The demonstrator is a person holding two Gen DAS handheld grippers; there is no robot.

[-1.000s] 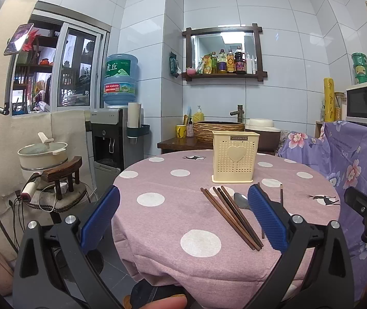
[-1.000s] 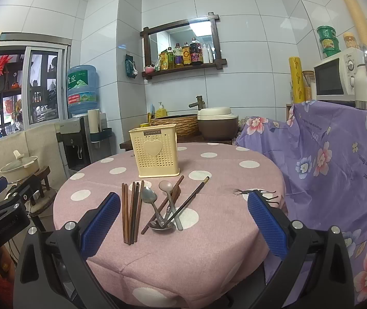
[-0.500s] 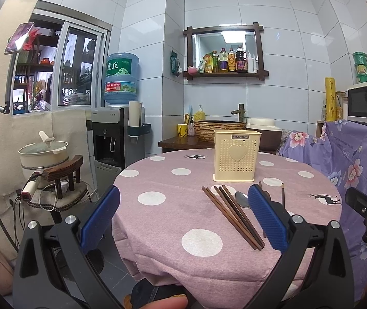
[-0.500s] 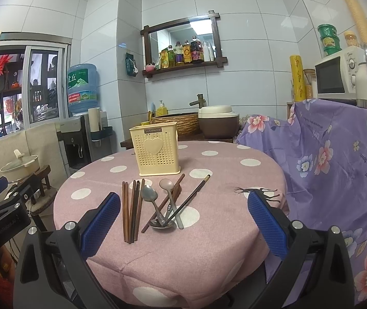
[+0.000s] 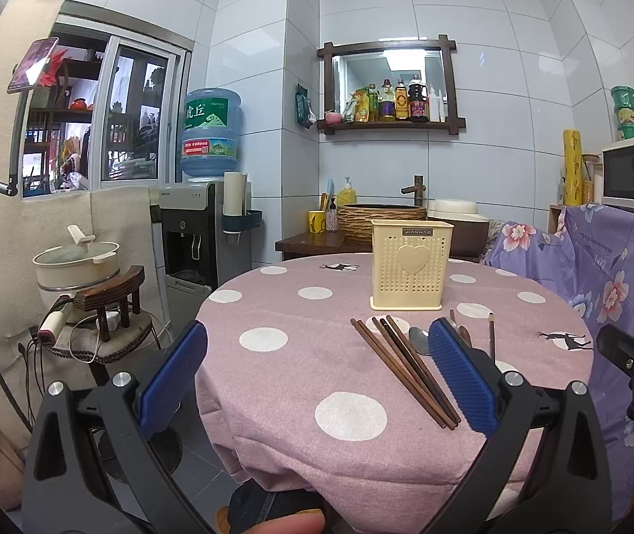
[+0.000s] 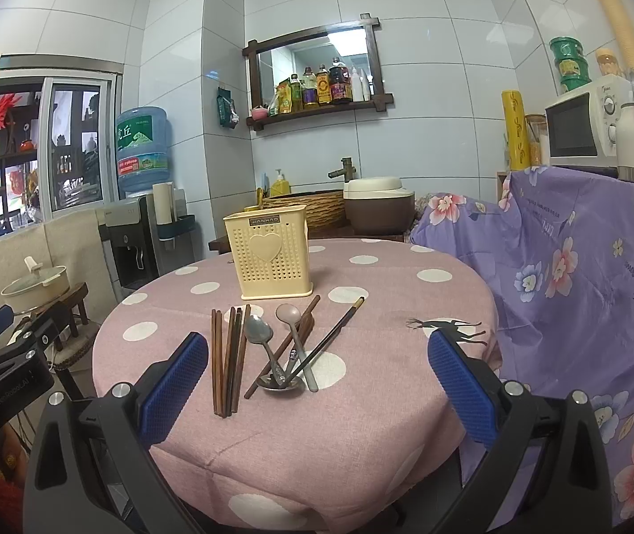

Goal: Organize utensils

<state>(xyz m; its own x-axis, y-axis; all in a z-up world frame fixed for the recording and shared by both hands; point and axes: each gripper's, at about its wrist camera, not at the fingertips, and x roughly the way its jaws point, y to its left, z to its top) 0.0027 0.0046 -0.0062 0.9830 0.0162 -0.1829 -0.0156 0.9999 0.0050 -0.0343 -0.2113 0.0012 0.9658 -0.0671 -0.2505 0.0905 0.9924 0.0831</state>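
Your left gripper [image 5: 317, 376] and right gripper [image 6: 317, 376] hang near the table [image 6: 406, 422] edge, jaws wide apart, empty. Beyond lie chopsticks [image 6: 228, 356] left, spoons [image 6: 268, 347] right, perhaps three. Farther stands the holder [image 6: 270, 262].

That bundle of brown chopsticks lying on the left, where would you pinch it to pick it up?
Probably near the middle of the brown chopsticks, coming down from above with the fingers either side of the bundle. They lie flat and parallel on the tablecloth, apart from the spoons, so the open left gripper could close across them.
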